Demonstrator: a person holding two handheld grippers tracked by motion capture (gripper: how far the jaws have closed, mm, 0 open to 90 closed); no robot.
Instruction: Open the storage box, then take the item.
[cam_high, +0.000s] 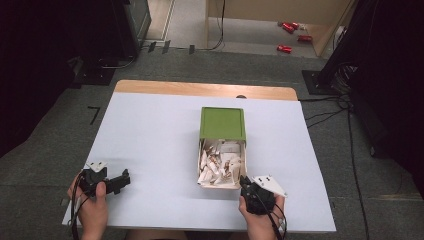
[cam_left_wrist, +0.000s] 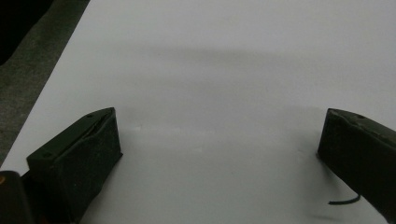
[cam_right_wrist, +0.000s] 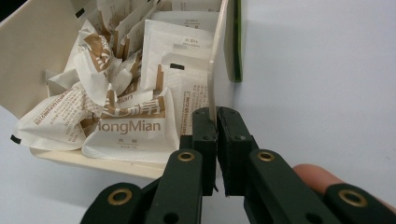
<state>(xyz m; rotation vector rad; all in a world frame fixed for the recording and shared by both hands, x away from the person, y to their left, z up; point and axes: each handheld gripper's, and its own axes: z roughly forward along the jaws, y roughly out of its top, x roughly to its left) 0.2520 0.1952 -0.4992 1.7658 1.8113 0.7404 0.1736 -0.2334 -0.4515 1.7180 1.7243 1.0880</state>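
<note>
The box (cam_high: 222, 150) sits mid-table (cam_high: 150, 135), its inner tray of crumpled white sachets (cam_right_wrist: 126, 112) drawn out toward the near edge from the green sleeve (cam_high: 222, 123); the right gripper (cam_right_wrist: 217, 116) has its jaws pinched tight on the tray's thin right wall, so the step looks like sliding the tray. The next move probably calls for a straight pull or push along the sleeve. The left gripper (cam_high: 119, 182) rests wide open, holding nothing, near the table's near-left corner, with bare room around it.
</note>
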